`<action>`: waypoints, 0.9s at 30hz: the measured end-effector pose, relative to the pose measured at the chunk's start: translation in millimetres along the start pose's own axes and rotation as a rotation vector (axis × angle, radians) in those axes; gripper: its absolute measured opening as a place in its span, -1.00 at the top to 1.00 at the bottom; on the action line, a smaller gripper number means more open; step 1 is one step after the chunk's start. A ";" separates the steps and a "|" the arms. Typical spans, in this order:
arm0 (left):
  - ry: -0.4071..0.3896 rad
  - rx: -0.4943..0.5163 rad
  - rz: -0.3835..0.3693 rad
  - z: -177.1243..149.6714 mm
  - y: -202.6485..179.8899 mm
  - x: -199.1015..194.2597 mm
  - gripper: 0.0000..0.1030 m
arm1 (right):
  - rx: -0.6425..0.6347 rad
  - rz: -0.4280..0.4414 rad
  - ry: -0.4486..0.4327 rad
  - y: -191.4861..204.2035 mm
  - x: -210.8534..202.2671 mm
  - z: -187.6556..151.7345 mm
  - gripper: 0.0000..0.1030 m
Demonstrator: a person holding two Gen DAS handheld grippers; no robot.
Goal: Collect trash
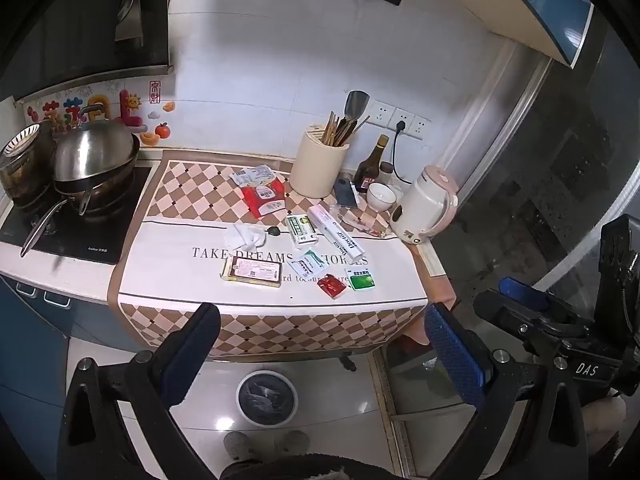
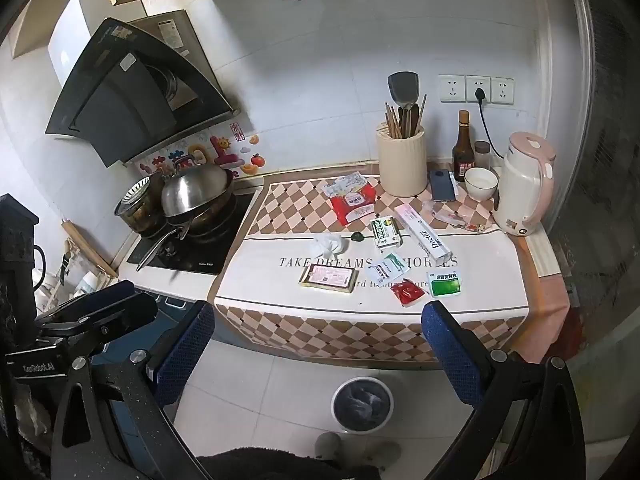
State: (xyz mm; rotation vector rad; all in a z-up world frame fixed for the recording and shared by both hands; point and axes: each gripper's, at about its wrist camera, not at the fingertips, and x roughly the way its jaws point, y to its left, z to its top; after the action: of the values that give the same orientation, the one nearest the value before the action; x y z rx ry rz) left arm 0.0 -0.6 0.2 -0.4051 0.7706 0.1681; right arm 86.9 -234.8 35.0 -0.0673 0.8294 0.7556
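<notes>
Both tools hang back from the tabletop (image 1: 160,280), each with its blue-padded jaws spread wide and nothing between them — the left tool (image 1: 320,344) and the right tool (image 2: 320,340) point down at a slant toward the cloth-covered edge, and neither touches anything. Directly below that edge, on the floor, stands the lined bin (image 2: 362,404), mouth up and unobstructed. The trash lies scattered around the long white "Doctor" box (image 2: 426,238), which serves as a landmark: a crumpled tissue (image 2: 329,245) well to its left, a green-and-white carton (image 2: 385,232) just beside its left side, a white-green sachet (image 2: 386,268) and a flat tan pack (image 2: 329,279) in front of it toward the edge, a red sauce packet (image 2: 407,292) and a green sachet (image 2: 445,283) near its front end, and clear wrappers (image 2: 452,214) behind it to the right near the kettle (image 2: 524,184). Judging from this, the step in hand is the first reach. The items nearest the edge look the easiest start; flat sachets probably need a low approach, with one pad sliding under a raised corner, rather than a pinch straight down. The tissue should crush easily in a plain squeeze. The phone (image 2: 442,190) and bowl (image 2: 481,182) behind the box are likely not trash — best left alone.
</notes>
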 end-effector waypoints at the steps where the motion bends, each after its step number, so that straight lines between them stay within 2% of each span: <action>1: 0.000 0.003 -0.001 -0.2 -0.7 0.0 -1.00 | 0.003 0.000 -0.003 -0.1 -0.2 -0.1 -1.00; 27: 0.001 0.000 -0.023 5.0 -8.4 2.9 -1.00 | 0.011 -0.005 -0.009 0.9 -7.9 -3.0 -1.00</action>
State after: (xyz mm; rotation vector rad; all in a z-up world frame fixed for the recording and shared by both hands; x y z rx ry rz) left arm 7.8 -6.2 3.9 -0.4137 0.7667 0.1458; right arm 81.0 -239.7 38.6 -0.0559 0.8242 0.7461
